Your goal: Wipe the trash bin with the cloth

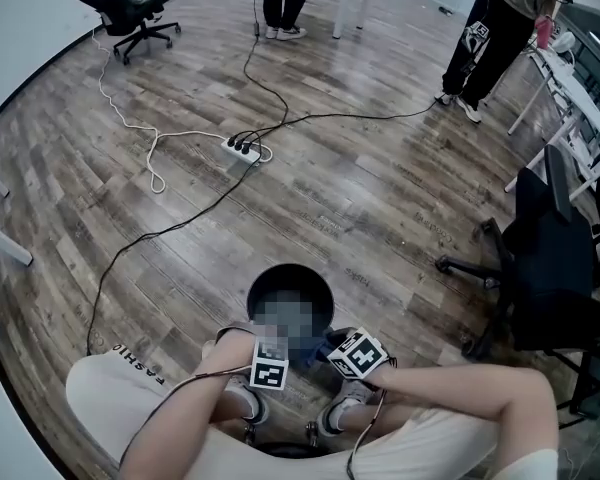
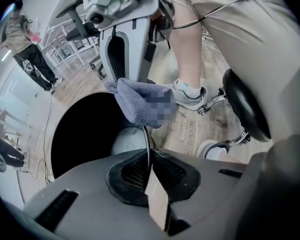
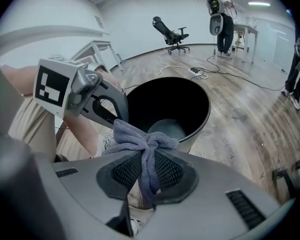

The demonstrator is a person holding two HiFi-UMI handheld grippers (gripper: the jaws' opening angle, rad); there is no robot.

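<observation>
Standing on the floor: a black round plastic trash bin (image 1: 290, 267) is seen upright and open-topped on the grey-brown wood-look floor (image 1: 380, 198), just in front of the seated person's pale sneakers (image 1: 242, 400).
Left claw (image 2: 147, 156): it is pressed together on the thin near rim of the trash bin. The rim's edge is caught between the ribbed pads, and the claw is pointed steeply down.
Right claw (image 3: 149, 171): it is clamped on a grey-blue terry cloth (image 3: 142, 141), a bunched fold of which is pinched between the pads.
Cloth: it is held just above the bin's near rim, close beside the left claw, with its loose bulk bunched towards the bin's mouth. Whether the rim is touched by it cannot be told.
Bin interior: dark walls and a paler grey bottom are shown in the right gripper view.
Power strip: a white power strip (image 1: 242, 150) with black plugs is laid well beyond the bin's far side, and black and white cables are trailed from it across the floor.
Office chair: a black wheeled office chair (image 1: 125, 8) is placed far beyond the bin, off to its left.
Dark chair: a second black chair (image 1: 555, 268) is set to the right of the bin, well apart from it.
People: two standing persons are seen far beyond the bin's far side.
</observation>
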